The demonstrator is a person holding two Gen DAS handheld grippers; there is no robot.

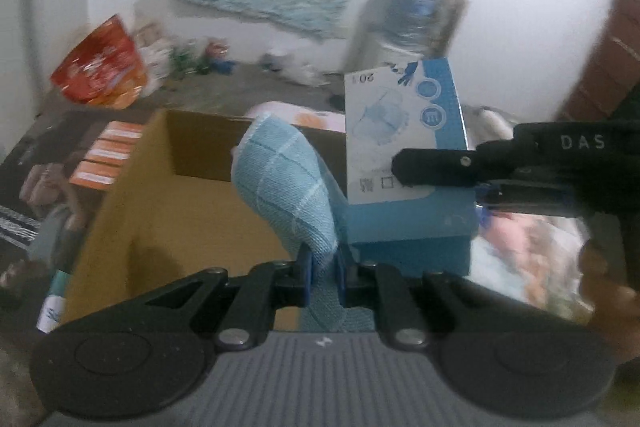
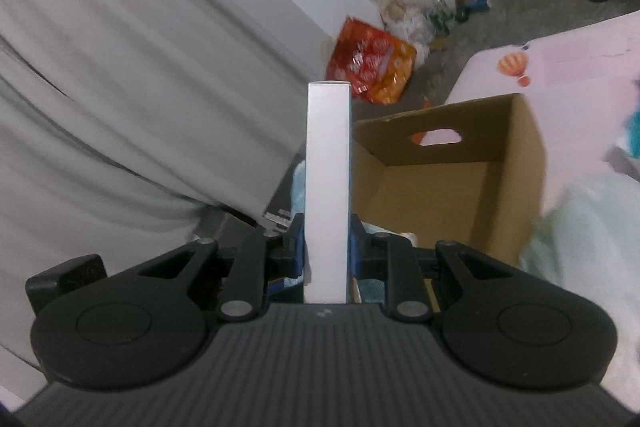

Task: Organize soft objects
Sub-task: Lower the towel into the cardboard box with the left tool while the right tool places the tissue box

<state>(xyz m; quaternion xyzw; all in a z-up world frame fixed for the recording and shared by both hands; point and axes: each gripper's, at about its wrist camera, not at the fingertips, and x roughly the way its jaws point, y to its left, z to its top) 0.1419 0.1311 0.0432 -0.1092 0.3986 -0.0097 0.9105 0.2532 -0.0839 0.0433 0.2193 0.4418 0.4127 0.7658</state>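
Observation:
My left gripper [image 1: 323,269] is shut on a light blue checked cloth [image 1: 286,183], which stands up and curls over above an open cardboard box [image 1: 132,187]. My right gripper [image 2: 326,247] is shut on a white and blue carton [image 2: 328,163], held upright at the box's [image 2: 460,187] left rim. In the left wrist view the carton [image 1: 404,147] is to the right of the cloth, with the right gripper's finger [image 1: 436,169] across its face. The box interior looks bare where it shows.
A red snack bag [image 1: 100,63] and small clutter lie on the floor by the wall. A pink sheet with a balloon print [image 2: 560,67] lies beyond the box. A grey curtain [image 2: 120,87] hangs at the left. A water bottle [image 1: 412,15] stands behind.

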